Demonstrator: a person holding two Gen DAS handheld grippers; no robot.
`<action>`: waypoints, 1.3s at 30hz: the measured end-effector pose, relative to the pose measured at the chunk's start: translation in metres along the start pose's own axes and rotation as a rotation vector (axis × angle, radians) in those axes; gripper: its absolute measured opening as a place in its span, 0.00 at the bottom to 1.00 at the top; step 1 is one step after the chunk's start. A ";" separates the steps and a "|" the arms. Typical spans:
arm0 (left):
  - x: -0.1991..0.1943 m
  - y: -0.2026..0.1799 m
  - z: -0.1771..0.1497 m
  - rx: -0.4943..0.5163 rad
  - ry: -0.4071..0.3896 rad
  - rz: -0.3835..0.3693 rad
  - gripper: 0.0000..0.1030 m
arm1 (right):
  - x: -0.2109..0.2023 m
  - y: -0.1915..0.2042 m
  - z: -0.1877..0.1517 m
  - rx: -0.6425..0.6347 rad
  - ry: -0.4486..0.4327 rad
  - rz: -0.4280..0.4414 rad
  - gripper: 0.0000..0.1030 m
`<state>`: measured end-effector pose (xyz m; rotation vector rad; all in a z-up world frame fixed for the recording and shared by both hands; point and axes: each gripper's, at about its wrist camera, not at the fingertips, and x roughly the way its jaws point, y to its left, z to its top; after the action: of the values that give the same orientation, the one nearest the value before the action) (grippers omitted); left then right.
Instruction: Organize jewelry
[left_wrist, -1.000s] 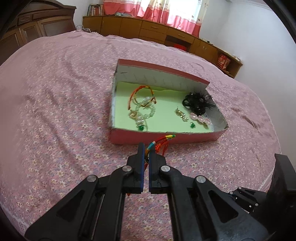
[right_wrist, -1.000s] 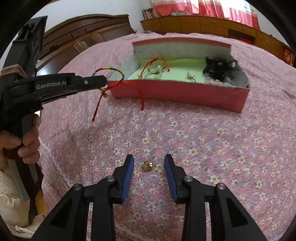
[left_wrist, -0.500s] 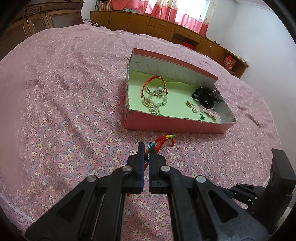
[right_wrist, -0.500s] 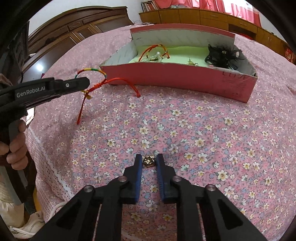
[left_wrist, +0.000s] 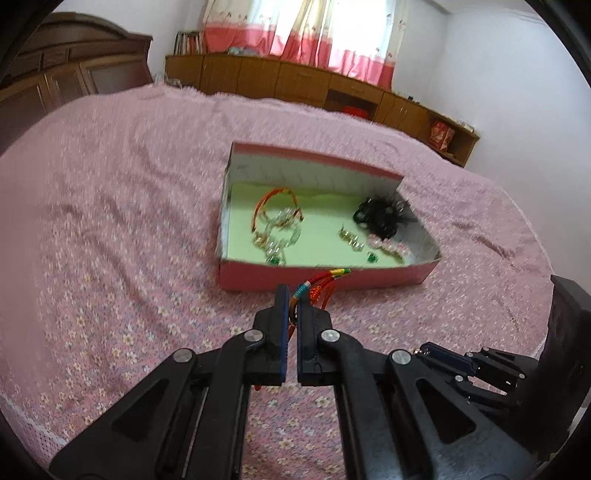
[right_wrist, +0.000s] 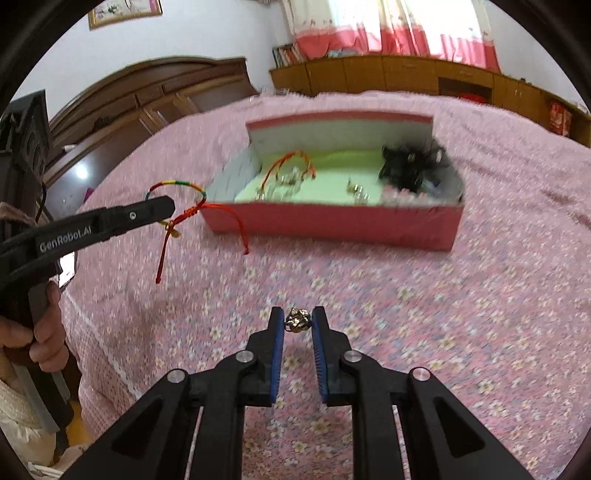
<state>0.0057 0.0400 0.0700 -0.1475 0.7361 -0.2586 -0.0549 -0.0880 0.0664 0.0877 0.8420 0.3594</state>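
My left gripper (left_wrist: 291, 298) is shut on a multicoloured cord bracelet (left_wrist: 320, 284) and holds it in the air just short of the pink box (left_wrist: 325, 278). In the right wrist view the bracelet (right_wrist: 177, 184) hangs from the left gripper (right_wrist: 162, 206) with red cords dangling. My right gripper (right_wrist: 298, 321) is shut on a small gold ring (right_wrist: 297, 319), lifted above the bedspread. The box (right_wrist: 332, 225) has a green floor and holds a red bangle (left_wrist: 275, 203), bead bracelets, earrings and a black hair tie (left_wrist: 382, 216).
The box sits on a wide pink floral bedspread (left_wrist: 110, 221). Wooden cabinets (left_wrist: 295, 81) and a curtained window line the far wall. A dark wooden headboard (right_wrist: 147, 96) stands at the left. The bed edge (right_wrist: 96, 332) is close at the lower left.
My right gripper closed on the gold ring and lifted it off the bedspread. My left gripper kept hold of the cord bracelet and stayed near the box's front wall.
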 end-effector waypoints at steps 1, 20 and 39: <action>-0.001 -0.002 0.001 0.001 -0.013 -0.002 0.00 | -0.002 0.000 0.002 -0.002 -0.012 -0.002 0.16; 0.005 -0.018 0.022 0.019 -0.160 -0.014 0.00 | -0.017 -0.010 0.043 -0.034 -0.265 -0.076 0.16; 0.064 -0.033 0.035 0.057 -0.132 -0.014 0.00 | 0.034 -0.048 0.072 -0.019 -0.244 -0.157 0.16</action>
<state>0.0690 -0.0080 0.0619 -0.1146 0.5958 -0.2802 0.0328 -0.1170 0.0802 0.0461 0.5997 0.2035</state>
